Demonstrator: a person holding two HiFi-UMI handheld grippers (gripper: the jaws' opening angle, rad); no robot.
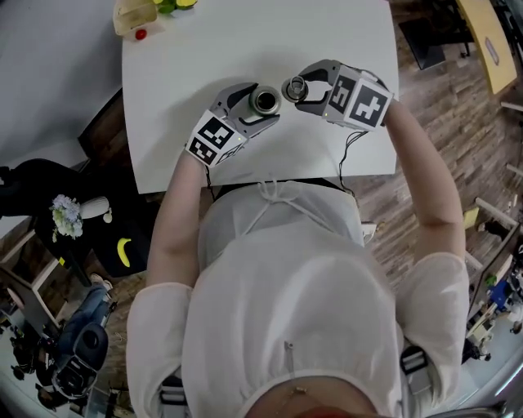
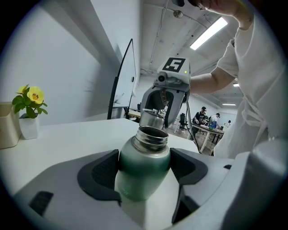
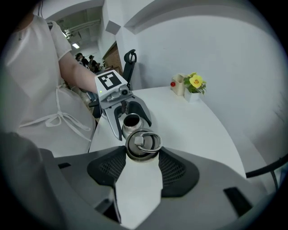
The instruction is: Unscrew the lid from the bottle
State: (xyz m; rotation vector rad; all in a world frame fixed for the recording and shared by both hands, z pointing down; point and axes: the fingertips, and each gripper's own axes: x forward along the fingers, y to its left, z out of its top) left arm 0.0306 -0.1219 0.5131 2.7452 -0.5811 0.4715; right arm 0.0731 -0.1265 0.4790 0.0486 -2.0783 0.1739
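Note:
A green metal bottle (image 2: 144, 168) stands upright on the white table (image 1: 204, 98), its steel mouth bare. My left gripper (image 2: 145, 173) is shut on the bottle's body; from above the bottle's mouth (image 1: 264, 100) shows between its jaws. The round metal lid (image 3: 143, 144), with a ring handle on top, is off the bottle. My right gripper (image 3: 143, 155) is shut on the lid and holds it just to the right of the mouth, clear of it. In the head view the lid (image 1: 293, 88) sits beside the bottle. From the left gripper view the lid (image 2: 152, 119) hangs behind the bottle.
A small white pot with a yellow flower (image 2: 29, 112) and a beige container (image 1: 135, 18) stand at the table's far left corner. A black chair (image 1: 49, 204) is off the table's left side. Desks and people are far behind in the room.

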